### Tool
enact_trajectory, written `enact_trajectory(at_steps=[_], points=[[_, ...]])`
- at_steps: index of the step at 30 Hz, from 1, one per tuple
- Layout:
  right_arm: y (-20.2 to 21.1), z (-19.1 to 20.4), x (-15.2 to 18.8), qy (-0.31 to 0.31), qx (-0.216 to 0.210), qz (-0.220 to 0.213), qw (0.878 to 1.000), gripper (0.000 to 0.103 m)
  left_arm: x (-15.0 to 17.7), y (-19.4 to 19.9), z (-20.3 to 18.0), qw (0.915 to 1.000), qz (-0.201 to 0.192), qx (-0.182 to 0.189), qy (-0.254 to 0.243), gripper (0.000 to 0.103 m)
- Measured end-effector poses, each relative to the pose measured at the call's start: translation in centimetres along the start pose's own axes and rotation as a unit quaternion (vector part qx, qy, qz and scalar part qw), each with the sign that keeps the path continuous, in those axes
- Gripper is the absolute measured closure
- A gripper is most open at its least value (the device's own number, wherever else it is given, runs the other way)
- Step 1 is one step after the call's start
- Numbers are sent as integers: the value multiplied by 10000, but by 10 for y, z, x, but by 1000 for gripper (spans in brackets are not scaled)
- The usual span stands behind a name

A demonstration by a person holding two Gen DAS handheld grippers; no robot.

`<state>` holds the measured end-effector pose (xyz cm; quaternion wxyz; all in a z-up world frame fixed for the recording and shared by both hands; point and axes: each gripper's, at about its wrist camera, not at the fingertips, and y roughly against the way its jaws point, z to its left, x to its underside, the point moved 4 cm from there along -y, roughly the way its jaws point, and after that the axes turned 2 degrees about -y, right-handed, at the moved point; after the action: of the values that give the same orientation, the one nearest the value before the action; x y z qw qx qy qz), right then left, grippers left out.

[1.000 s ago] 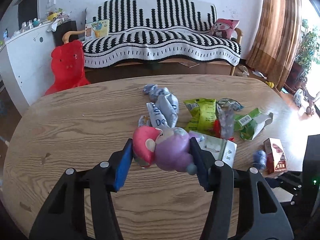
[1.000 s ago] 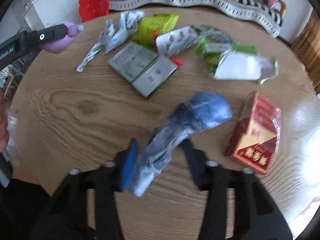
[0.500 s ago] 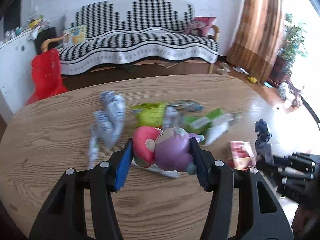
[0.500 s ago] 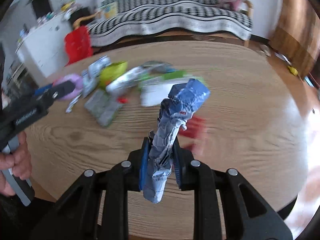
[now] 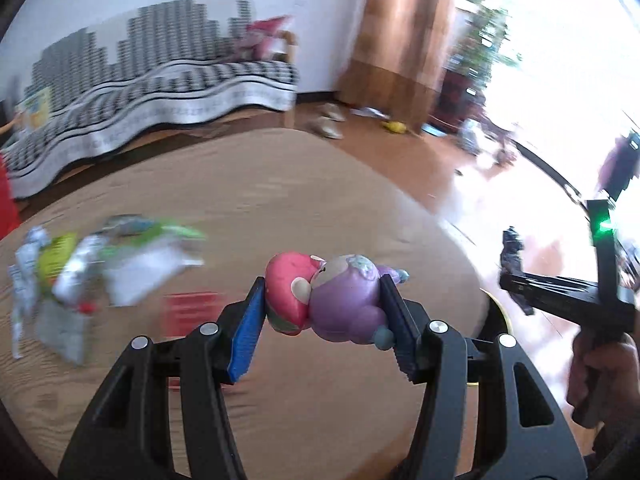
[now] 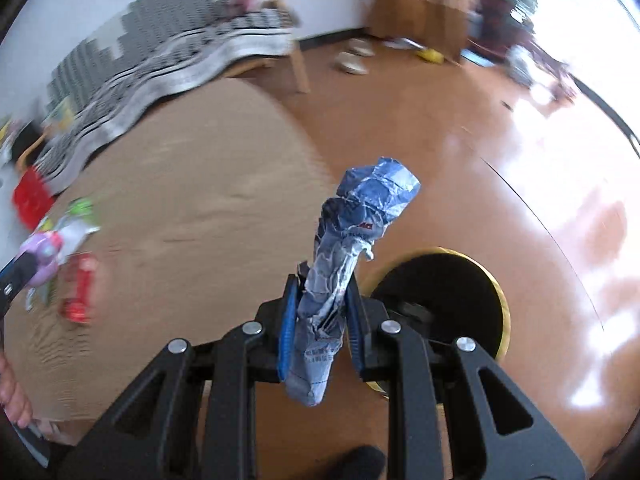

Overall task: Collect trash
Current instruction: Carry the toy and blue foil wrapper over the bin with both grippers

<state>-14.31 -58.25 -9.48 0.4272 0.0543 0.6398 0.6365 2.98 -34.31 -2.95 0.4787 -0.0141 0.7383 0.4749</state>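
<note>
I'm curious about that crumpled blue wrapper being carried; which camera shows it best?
The right wrist view: the crumpled blue wrapper fills the centre, sharp, clamped upright in the right gripper. The left wrist view shows it only as a small dark scrap at the far right, against bright glare.

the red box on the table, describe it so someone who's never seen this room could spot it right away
On the oval wooden table, find the heap of crumpled wrappers at its left end. The flat red cardboard box lies just right of that heap, by the left gripper that holds a pink and purple plastic toy. It is the only solid red, straight-edged item among green, silver and white crinkled packets.
</note>
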Motion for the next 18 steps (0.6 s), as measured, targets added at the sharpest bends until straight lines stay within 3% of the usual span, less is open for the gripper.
enact_trajectory(at_steps=[5,9,13,18], points=[[-25,-83,22,-530,164,453,9974,80,8,-26,-74,9980,97,492,-374,48],[-38,-122,38,-743,138,778,9941,80,15,-49,-119,9952,255,753,-569,48],[-45,-133,48,-792,137,935,9924,80,19,-64,-145,9930,373,883,-686,48],[-48,-116,41,-805,103,929,9924,80,20,-76,-158,9917,462,948,-733,48]])
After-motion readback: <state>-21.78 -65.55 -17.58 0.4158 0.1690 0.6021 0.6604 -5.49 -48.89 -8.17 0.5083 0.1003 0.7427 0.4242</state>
